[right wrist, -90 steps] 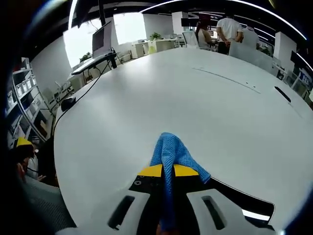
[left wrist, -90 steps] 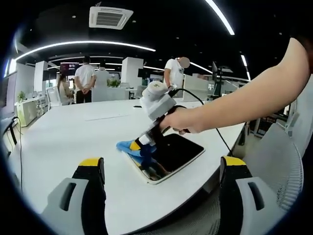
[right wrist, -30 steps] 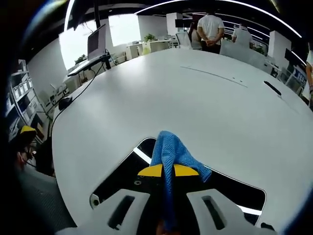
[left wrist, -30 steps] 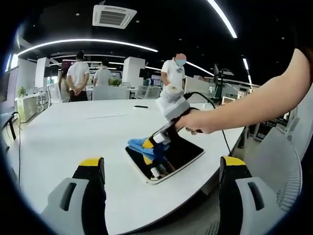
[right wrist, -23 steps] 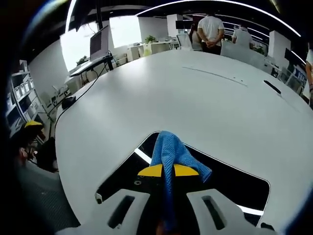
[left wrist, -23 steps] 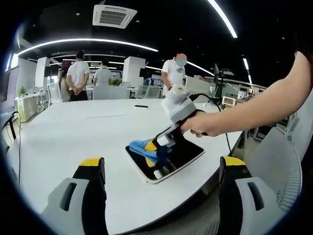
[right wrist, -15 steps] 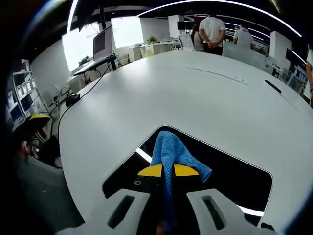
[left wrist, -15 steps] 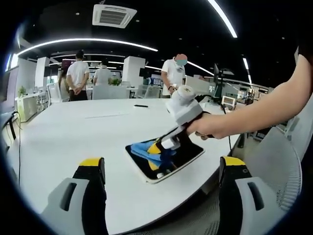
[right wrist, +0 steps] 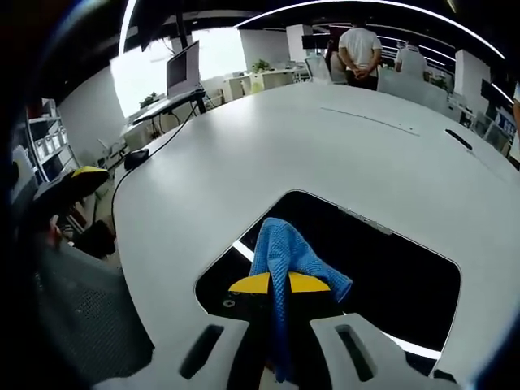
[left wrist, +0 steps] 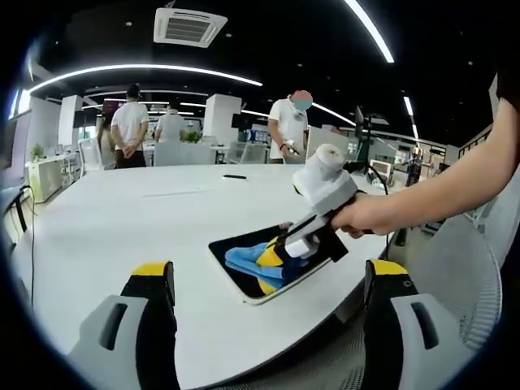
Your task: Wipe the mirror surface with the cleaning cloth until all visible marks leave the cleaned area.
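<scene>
While the right tongs stay pinched on the blue cleaning cloth, the wiping step is in hand: in the left gripper view the cloth lies pressed on the dark mirror, which rests flat near the tabletop's near edge, by its rounded corner. The left tongs hang back from that edge, jaws spread wide and gripping nothing. No marks on the glass can be made out from here, so how clean it is cannot be told. The next move, as I judge it, calls for dragging the cloth across the uncovered parts of the mirror with steady downward pressure, without pushing the mirror off the edge. No containers are present.
</scene>
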`<move>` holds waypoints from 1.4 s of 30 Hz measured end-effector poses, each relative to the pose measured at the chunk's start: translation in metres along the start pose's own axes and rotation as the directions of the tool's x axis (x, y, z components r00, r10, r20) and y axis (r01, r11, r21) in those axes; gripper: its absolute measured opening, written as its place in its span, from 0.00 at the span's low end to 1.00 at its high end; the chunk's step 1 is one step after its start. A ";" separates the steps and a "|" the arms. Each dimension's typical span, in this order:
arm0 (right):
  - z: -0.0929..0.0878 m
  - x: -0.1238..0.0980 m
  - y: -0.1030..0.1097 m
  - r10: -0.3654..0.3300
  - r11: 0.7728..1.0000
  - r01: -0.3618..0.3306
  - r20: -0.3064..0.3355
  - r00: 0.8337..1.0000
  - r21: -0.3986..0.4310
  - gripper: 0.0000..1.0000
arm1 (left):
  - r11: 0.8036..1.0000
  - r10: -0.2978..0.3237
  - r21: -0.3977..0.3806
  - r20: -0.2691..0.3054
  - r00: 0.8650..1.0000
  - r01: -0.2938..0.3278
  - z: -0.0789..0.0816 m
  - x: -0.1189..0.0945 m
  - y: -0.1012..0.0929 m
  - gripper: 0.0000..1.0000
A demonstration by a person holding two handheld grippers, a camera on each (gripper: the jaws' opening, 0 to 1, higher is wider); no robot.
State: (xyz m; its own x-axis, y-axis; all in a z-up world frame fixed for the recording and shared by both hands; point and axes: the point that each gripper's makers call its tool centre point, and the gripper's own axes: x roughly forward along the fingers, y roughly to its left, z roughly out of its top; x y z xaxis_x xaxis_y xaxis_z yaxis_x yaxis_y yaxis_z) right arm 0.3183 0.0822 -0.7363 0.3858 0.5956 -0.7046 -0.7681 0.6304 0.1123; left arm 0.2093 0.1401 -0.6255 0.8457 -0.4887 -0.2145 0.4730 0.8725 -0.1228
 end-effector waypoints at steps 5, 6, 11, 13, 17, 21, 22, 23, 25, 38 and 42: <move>-0.006 -0.004 0.006 0.004 1.000 -0.004 -0.010 1.000 -0.027 0.00 | 1.000 0.003 0.001 0.002 1.000 -0.003 0.000 0.000 0.000 0.96; -0.006 -0.005 0.006 0.004 1.000 -0.004 -0.011 1.000 -0.027 0.00 | 1.000 0.003 0.001 0.002 1.000 -0.003 0.000 0.000 0.001 0.96; -0.012 -0.010 0.013 0.014 0.999 -0.015 -0.024 1.000 -0.030 0.00 | 1.000 0.002 0.002 0.003 1.000 -0.002 0.000 0.000 0.000 0.95; -0.014 -0.011 0.016 0.017 0.999 -0.018 -0.026 1.000 -0.041 0.00 | 1.000 0.004 0.003 0.004 1.000 -0.004 0.001 0.000 0.000 0.95; -0.018 -0.015 0.022 0.020 0.998 -0.022 -0.039 0.999 -0.065 0.00 | 1.000 0.003 0.005 0.003 1.000 -0.003 0.000 0.000 0.000 0.95; -0.022 -0.018 0.026 0.028 0.998 -0.031 -0.051 0.998 -0.060 0.00 | 1.000 0.002 0.007 0.001 1.000 -0.002 0.000 0.000 0.000 0.95; -0.022 -0.018 0.026 0.030 0.998 -0.033 -0.054 0.998 -0.057 0.00 | 1.000 0.003 0.007 0.001 1.000 -0.003 0.000 0.000 0.000 0.95; -0.024 -0.019 0.028 0.035 0.998 -0.038 -0.059 0.998 -0.051 0.00 | 1.000 0.003 0.007 0.001 1.000 -0.003 0.000 0.000 0.000 0.95; -0.026 -0.021 0.030 0.039 0.998 -0.043 -0.061 0.997 -0.054 0.00 | 1.000 0.002 0.008 0.000 1.000 -0.002 0.000 0.000 0.000 0.95; -0.029 -0.024 0.035 0.043 0.997 -0.048 -0.071 0.997 -0.068 0.00 | 1.000 0.002 0.013 -0.004 1.000 -0.002 0.000 0.000 0.000 0.95; -0.029 -0.024 0.035 0.047 0.996 -0.052 -0.068 0.997 -0.066 0.00 | 1.000 0.001 0.014 -0.006 1.000 0.000 -0.001 0.000 -0.001 0.95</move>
State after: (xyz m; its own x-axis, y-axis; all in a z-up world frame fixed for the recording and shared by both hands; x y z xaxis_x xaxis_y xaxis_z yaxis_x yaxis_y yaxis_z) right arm 0.2672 0.0752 -0.7361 0.3134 0.5897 -0.7443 -0.8193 0.5642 0.1020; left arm 0.2091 0.1395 -0.6260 0.8444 -0.4882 -0.2207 0.4760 0.8726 -0.1094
